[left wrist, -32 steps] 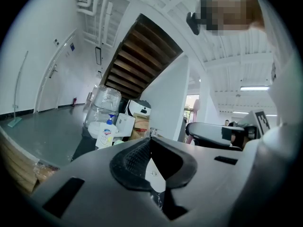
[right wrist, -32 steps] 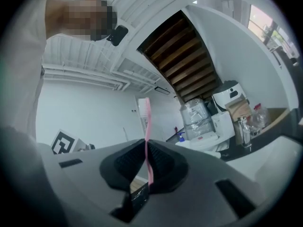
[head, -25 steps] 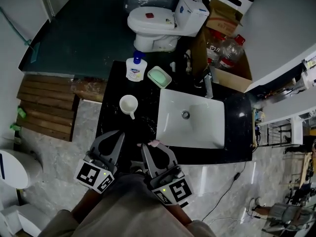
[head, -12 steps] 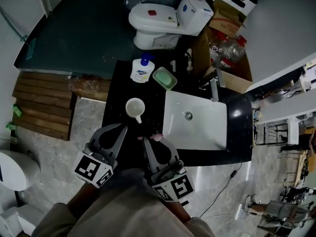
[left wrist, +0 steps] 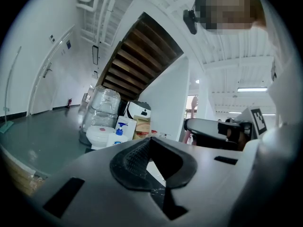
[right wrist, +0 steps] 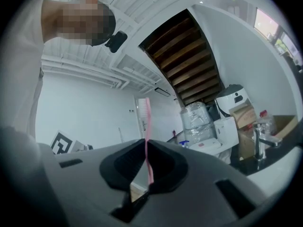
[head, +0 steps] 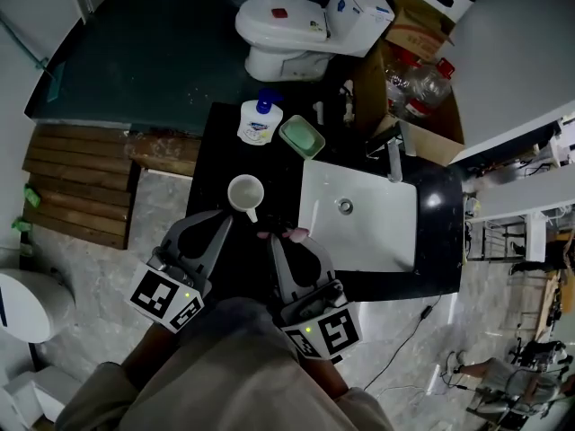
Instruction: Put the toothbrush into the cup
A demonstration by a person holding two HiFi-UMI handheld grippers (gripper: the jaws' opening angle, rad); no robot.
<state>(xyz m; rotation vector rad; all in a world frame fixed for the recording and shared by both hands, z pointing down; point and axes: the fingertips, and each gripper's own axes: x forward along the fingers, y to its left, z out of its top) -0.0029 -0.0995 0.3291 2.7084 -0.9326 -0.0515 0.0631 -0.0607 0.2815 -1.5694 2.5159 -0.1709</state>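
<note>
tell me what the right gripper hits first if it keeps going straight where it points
Likely nothing close. The right gripper, jaws shut on the toothbrush, aims along the counter between the cup and the sink, toward the soap bottle; its height is unclear.

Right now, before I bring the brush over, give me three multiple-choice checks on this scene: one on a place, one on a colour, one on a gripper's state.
1. Where does the white handled cup stand?
A. On the black counter, left of the white sink basin
B. Inside the basin
C. On the toilet lid

2. What colour is the slim plastic toothbrush in the right gripper?
A. Blue
B. Green
C. Pink

3. How is the left gripper?
A. Wide open
B. Shut, holding nothing
C. Shut on the cup

Answers: 1 A, the head view shows the cup on the counter beside the basin. 2 C, a pink shaft rises from between the shut jaws. 3 B, its jaws meet with nothing between them.
</note>
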